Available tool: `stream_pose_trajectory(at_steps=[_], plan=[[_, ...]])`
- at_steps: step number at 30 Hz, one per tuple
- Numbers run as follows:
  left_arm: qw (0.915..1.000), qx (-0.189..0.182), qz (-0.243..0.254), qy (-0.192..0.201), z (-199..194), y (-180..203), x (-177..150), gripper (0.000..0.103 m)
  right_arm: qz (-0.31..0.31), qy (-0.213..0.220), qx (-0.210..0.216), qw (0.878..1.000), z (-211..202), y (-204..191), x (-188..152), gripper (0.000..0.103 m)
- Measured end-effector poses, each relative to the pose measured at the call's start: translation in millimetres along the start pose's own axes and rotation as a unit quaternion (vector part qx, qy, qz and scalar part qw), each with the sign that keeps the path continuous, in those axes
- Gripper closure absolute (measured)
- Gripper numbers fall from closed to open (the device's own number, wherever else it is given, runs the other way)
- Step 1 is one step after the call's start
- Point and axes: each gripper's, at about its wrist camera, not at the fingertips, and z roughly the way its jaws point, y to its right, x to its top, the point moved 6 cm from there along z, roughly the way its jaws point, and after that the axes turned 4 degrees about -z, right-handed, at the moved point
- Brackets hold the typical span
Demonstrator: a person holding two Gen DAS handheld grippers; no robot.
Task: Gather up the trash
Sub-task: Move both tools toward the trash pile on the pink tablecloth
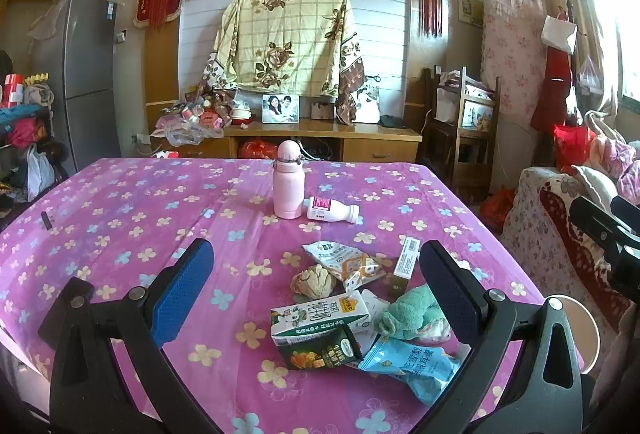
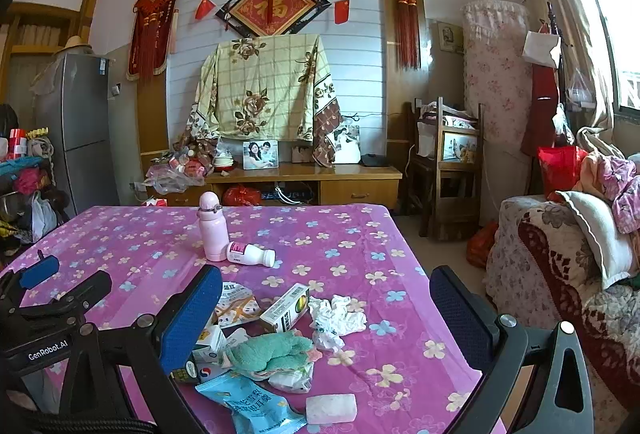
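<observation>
Trash lies on the purple flowered tablecloth [image 1: 120,218]: a milk carton [image 1: 320,318], a dark snack box [image 1: 320,352], a blue snack bag [image 1: 412,366], a white snack wrapper [image 1: 344,260], a crumpled brown tissue [image 1: 314,280], a small box [image 1: 406,262] and a green cloth [image 1: 408,312]. My left gripper [image 1: 316,286] is open above the pile. My right gripper [image 2: 326,318] is open over crumpled white tissue [image 2: 336,320], the small box [image 2: 286,308], the green cloth [image 2: 272,352], the blue bag [image 2: 248,408] and a white block [image 2: 331,409].
A pink thermos [image 1: 287,180] stands mid-table with a white bottle [image 1: 332,210] lying beside it. A sofa with blankets [image 2: 568,274] is to the right. A wooden cabinet [image 1: 320,138] and a fridge [image 1: 80,74] stand behind. The left gripper's body [image 2: 52,298] shows in the right view.
</observation>
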Motion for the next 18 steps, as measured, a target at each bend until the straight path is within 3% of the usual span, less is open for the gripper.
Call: stream_pose_trajectory(at_steps=[18], plan=[[1.0,0.003,-0.002,-0.002,1.3,-0.5,-3.1,0.001,-0.002,-0.003,-0.004,1.0,2.0,2.9,-1.6,0.0]])
